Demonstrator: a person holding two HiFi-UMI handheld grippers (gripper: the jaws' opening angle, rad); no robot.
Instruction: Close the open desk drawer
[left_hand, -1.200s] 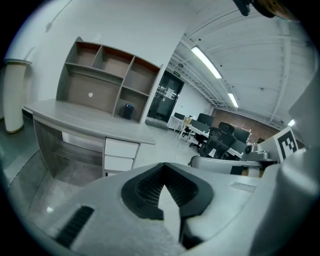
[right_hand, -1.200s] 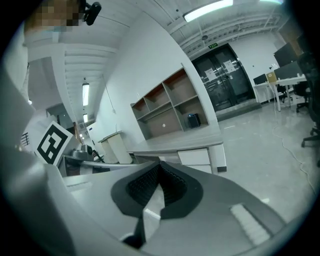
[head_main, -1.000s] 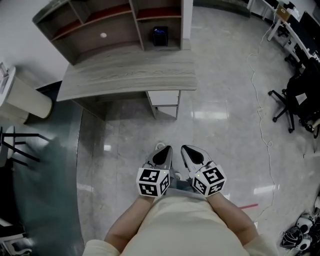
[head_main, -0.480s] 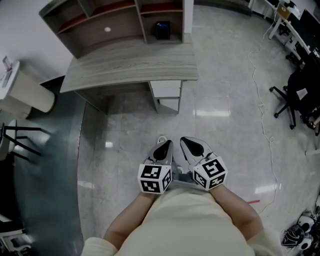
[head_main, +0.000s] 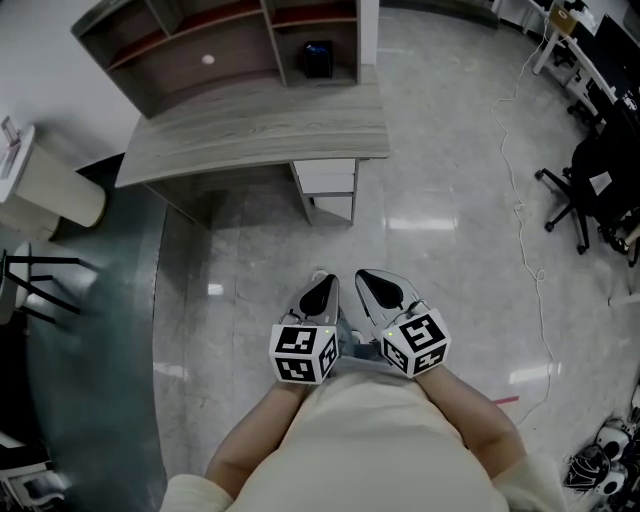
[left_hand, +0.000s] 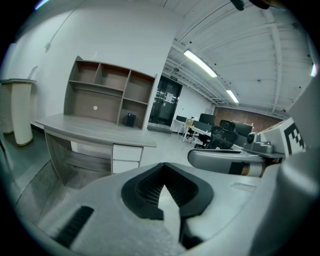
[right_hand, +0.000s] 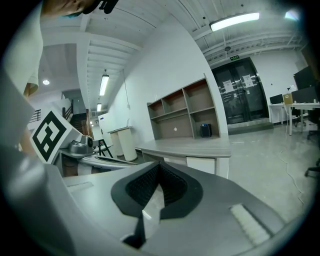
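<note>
The grey wood desk (head_main: 250, 130) stands across the floor from me, with a stack of white drawers (head_main: 328, 182) under its right end. The drawer fronts show past the desk's edge; how far one is pulled out I cannot tell from here. My left gripper (head_main: 320, 288) and right gripper (head_main: 382, 286) are held side by side close to the body, well short of the desk. Both are shut with nothing between their jaws. The left gripper view shows the desk (left_hand: 95, 129) and drawers (left_hand: 125, 152) beyond its shut jaws; the right gripper view shows the drawers (right_hand: 200, 164) too.
An open shelf unit (head_main: 230, 50) sits on the desk's far side with a small dark object (head_main: 318, 58) in one bay. A white cylinder (head_main: 50, 195) stands at the left, an office chair (head_main: 585, 190) at the right. A cable (head_main: 525, 250) trails over the glossy floor.
Both grippers have drifted slightly up the head view, still shut and side by side. The desk has shifted a little in the frame.
</note>
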